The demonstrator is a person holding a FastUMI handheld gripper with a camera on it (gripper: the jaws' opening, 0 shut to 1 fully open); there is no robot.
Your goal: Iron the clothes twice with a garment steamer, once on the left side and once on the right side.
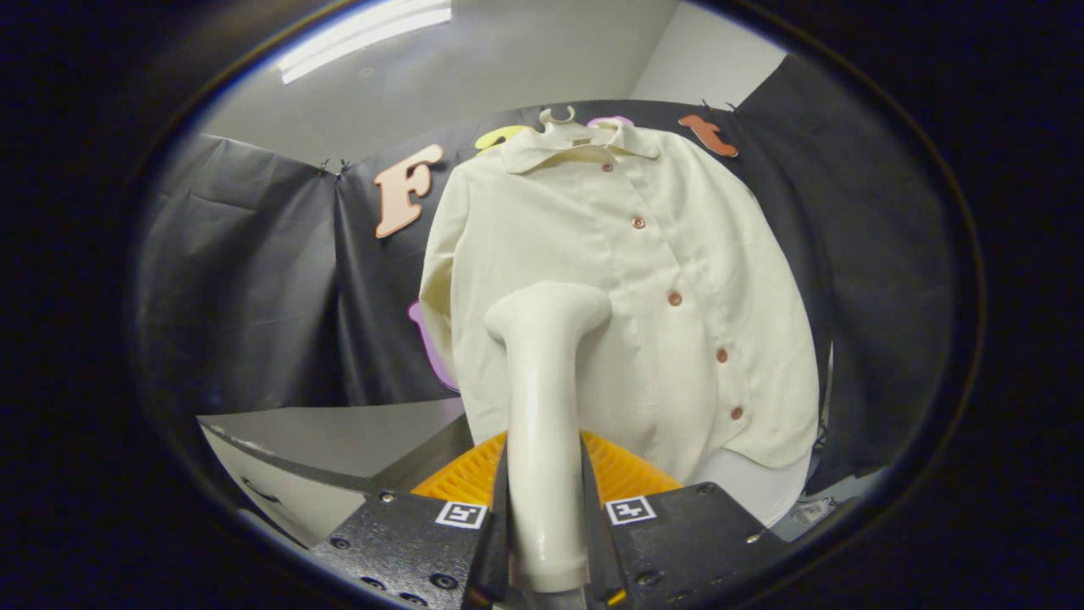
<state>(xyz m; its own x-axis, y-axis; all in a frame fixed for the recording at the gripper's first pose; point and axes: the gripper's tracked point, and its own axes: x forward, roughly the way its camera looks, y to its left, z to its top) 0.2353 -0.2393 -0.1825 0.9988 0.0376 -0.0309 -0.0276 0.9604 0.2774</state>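
Our tool [544, 542] clamps the garment steamer [542, 407], its head against the hanging cream shirt [677, 254] left of the buttons; we judge passes remain.

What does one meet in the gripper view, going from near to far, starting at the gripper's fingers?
Gripper, its fingers shut on the steamer's handle → garment steamer rising ahead between them → cream shirt with its buttons → hanger at the collar → black cloth wall.

Shirt [618, 305] directly ahead of steamer [542, 407]; left side open.
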